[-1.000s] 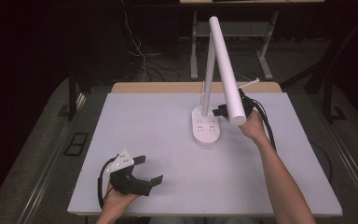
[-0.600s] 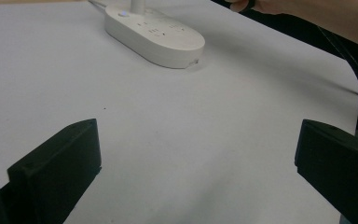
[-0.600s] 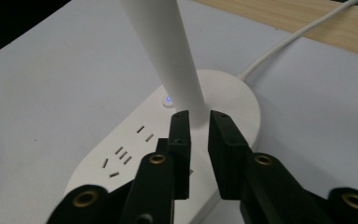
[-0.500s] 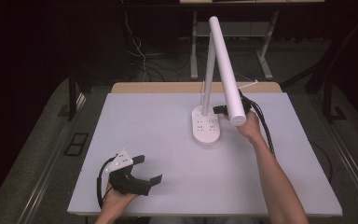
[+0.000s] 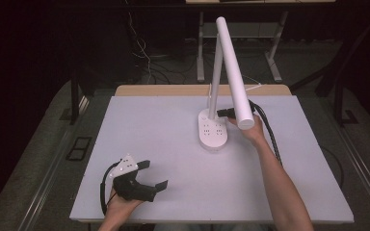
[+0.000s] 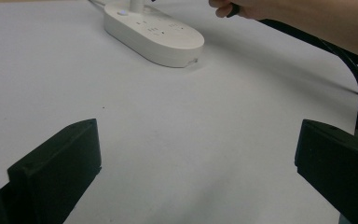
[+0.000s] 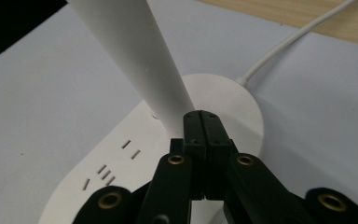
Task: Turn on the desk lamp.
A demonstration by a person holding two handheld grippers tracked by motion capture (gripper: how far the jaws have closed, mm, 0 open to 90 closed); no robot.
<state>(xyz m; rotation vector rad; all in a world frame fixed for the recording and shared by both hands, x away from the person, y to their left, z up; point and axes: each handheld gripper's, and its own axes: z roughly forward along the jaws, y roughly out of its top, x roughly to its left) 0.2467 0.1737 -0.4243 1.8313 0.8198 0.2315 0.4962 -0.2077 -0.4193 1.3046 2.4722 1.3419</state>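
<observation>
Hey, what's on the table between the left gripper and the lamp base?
Nothing: bare white table runs from the open left gripper to the lamp base, seen in the left gripper view.

Bright, evenly lit table [image 5: 173,144]; dark surroundings; soft shadows, sharp focus.

Our left gripper [image 5: 142,179] is black, with a pale grey three-cornered plate [image 5: 125,164] on top and a black cable [image 5: 104,185] looping from its back. Its two jaws are blocky, matte black slabs with squared ends. Our right gripper [image 7: 204,122] is black too; its jaws are narrow bars with small dark screws near the tips, carried on link arms pinned with brass-coloured rivets [image 7: 175,160]. A thick black cable [image 5: 269,131] trails from it. Both our forearms are bare, with no sleeve as far as we can tell.
</observation>
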